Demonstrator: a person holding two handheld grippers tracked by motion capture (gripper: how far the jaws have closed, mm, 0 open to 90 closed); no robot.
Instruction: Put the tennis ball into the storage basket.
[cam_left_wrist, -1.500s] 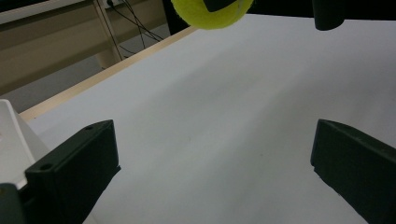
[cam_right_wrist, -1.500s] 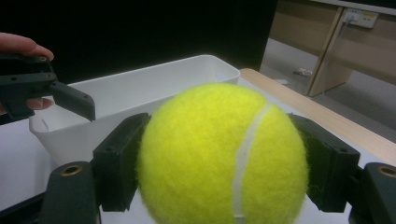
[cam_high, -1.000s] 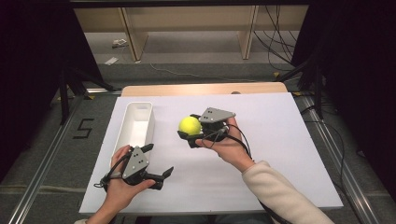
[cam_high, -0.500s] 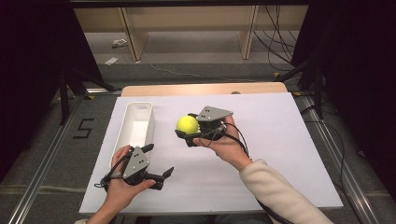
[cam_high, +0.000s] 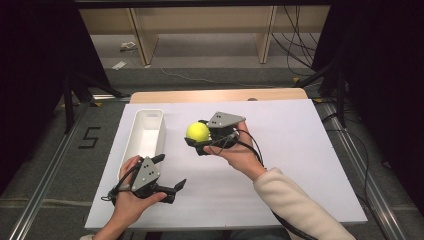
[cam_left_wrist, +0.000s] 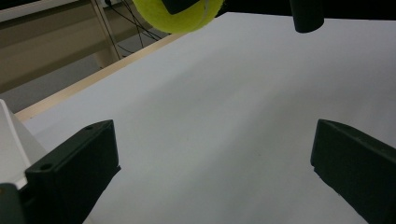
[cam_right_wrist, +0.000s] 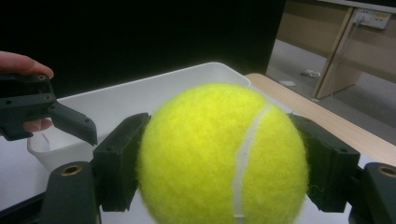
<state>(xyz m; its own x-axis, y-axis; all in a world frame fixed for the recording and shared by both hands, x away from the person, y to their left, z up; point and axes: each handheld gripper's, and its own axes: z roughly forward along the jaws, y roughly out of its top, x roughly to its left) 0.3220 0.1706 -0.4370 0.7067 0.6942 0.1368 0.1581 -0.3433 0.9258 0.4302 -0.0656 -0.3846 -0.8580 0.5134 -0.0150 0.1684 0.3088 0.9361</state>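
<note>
One white board (cam_high: 300, 165) covers the table, with a wooden edge showing along its far side. A white rectangular bin (cam_high: 146, 135) stands lengthwise near the board's left edge. The right gripper (cam_high: 196, 139) is held above the middle of the board, just right of the bin, jaws clamped on a yellow tennis ball (cam_high: 198, 132), one jaw at each side of it; the ball appears clear of the surface, though the height is hard to judge. The left gripper (cam_high: 172, 176) sits low at the near left, beside the bin's near end, jaws wide apart and holding nothing.
</note>
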